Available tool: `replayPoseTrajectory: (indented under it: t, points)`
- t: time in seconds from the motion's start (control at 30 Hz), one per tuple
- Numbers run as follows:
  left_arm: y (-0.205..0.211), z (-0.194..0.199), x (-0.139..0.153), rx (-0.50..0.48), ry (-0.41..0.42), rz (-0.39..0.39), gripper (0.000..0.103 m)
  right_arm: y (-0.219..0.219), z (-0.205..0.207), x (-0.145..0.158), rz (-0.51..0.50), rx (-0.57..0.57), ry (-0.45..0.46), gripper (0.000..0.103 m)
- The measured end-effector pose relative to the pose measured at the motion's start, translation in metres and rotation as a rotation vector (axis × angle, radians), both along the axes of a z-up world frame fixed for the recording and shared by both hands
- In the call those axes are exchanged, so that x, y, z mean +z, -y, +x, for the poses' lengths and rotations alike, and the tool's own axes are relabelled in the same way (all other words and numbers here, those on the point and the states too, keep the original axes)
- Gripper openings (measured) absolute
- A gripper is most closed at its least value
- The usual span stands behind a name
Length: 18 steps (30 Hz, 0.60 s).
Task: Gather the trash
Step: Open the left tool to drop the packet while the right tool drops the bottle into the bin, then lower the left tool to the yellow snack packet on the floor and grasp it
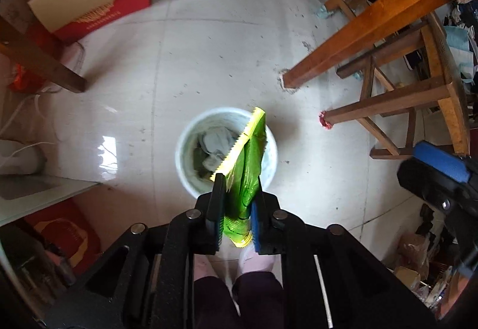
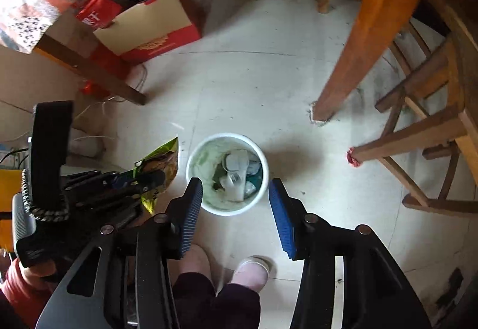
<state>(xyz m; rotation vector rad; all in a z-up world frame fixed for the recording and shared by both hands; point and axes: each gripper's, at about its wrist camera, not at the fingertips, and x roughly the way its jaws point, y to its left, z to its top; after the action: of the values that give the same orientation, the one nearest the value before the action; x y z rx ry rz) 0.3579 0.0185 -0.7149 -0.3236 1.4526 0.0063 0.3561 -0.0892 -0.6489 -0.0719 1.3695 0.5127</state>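
While the green wrapper point(image 1: 248, 167) hangs between the pads of my left tool point(image 1: 237, 194), it sits right above the white bin point(image 1: 270, 167) on the floor, so the drop looks straight down. Left tool is nearer the wrapper; I can't tell if the pads pinch it or have let go. Wrapper's long axis runs along the fingers, serrated yellow end pointing away, over the bin's mouth. My right tool point(image 2: 236, 200) is spread and empty, framing the same bin, already holding trash.
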Motion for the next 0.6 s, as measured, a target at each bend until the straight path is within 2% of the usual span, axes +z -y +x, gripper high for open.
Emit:
replayPoseTrajectory:
  t: [0.07,0.1,0.2,0.33,0.6]
  points:
    - [0.002,0.003,-0.007,0.009,-0.019,-0.013,0.043,0.005,0.002,-0.003,-0.004,-0.013,-0.004,0.043]
    - [0.003,0.004,-0.009,0.015,-0.022,-0.015,0.046,0.006,0.001,-0.003,-0.002,-0.017,-0.005,0.043]
    - [0.005,0.003,-0.005,0.026,-0.042,-0.013,0.046,0.008,0.001,0.001,0.007,-0.026,-0.006,0.043]
    - [0.004,-0.002,0.018,0.02,-0.026,-0.011,0.046,0.008,0.001,0.013,0.016,-0.024,0.004,0.043]
    - [-0.019,-0.027,0.104,0.037,0.042,0.045,0.046,0.006,0.002,0.068,0.039,-0.017,0.047,0.043]
